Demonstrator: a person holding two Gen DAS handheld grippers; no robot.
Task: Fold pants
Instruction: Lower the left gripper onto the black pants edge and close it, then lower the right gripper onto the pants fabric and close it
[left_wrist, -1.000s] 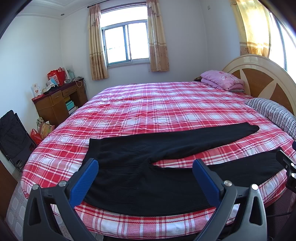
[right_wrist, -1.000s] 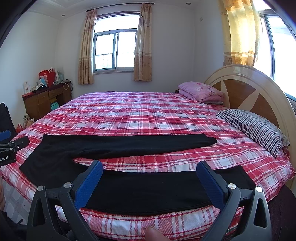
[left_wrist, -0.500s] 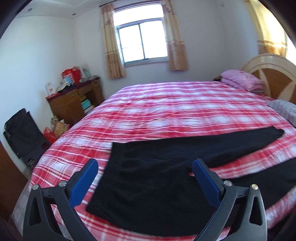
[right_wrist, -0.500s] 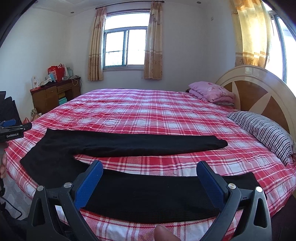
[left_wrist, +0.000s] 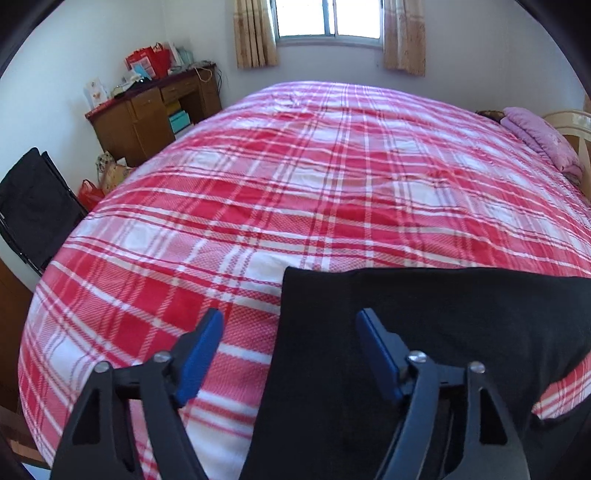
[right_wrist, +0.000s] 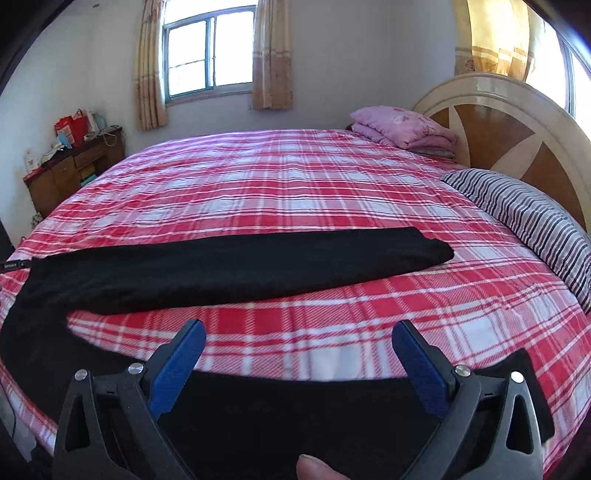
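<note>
Black pants (right_wrist: 229, 266) lie flat on the red plaid bed, legs spread in a V. The far leg runs right across the bed; the near leg (right_wrist: 295, 413) lies along the front edge. In the left wrist view the waist end (left_wrist: 424, 325) fills the lower right. My left gripper (left_wrist: 290, 325) is open, low over the waistband's left edge, one finger on each side of it. My right gripper (right_wrist: 295, 332) is open, just above the near leg, close to its hem.
The round bed (right_wrist: 314, 177) has a wooden headboard (right_wrist: 498, 125) at the right, a striped pillow (right_wrist: 528, 214) and a folded pink quilt (right_wrist: 402, 125). A wooden desk (left_wrist: 147, 110) and a black folding chair (left_wrist: 33, 206) stand left of the bed.
My left gripper has dropped and moved in close to the waistband corner, its jaws narrower than before. My right gripper has moved lower and nearer the near leg.
</note>
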